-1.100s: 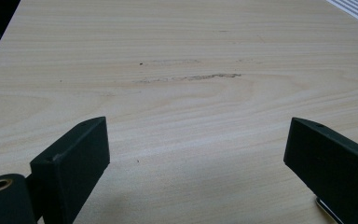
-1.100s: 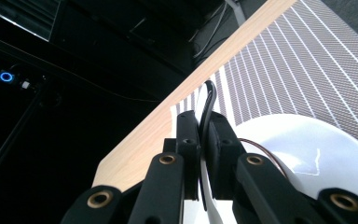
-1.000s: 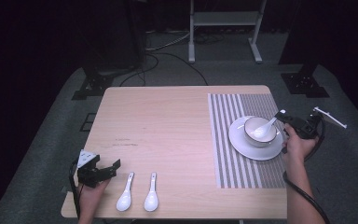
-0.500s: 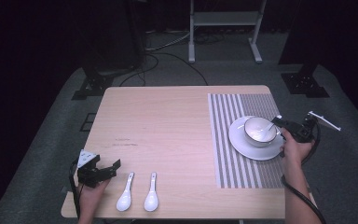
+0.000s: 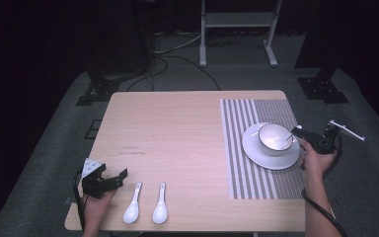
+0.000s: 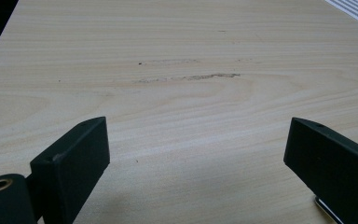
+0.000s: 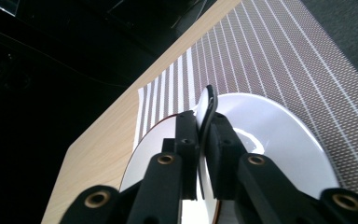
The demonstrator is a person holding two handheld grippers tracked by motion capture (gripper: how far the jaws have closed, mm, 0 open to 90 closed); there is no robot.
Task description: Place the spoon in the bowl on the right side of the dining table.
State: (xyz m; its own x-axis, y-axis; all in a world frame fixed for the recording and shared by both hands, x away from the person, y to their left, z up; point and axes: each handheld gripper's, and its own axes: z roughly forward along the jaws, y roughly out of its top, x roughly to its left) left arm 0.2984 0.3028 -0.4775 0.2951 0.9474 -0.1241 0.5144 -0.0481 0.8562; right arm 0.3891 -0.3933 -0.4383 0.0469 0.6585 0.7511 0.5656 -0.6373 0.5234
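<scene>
The right gripper [image 5: 298, 132] is clamped on the bowl [image 5: 275, 139] rim, the bowl sitting on the plate [image 5: 256, 150] on the striped mat [image 5: 256, 177], likely mid-lift and needing a steady raise, while the left gripper [image 5: 109, 180] rests open-jawed beside two spoons [image 5: 146, 209].

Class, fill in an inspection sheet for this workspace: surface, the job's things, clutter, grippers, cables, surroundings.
Surface: wooden table, faint scuffs; striped placemat on its right.
Job's things: bowl on plate; two white spoons at the near edge.
Clutter: nothing seen.
Grippers: left gripper open above bare wood; right gripper shut on the bowl's rim.
Cables: one trails from each gripper; more on the floor behind.
Surroundings: dark carpet, metal stand legs.
</scene>
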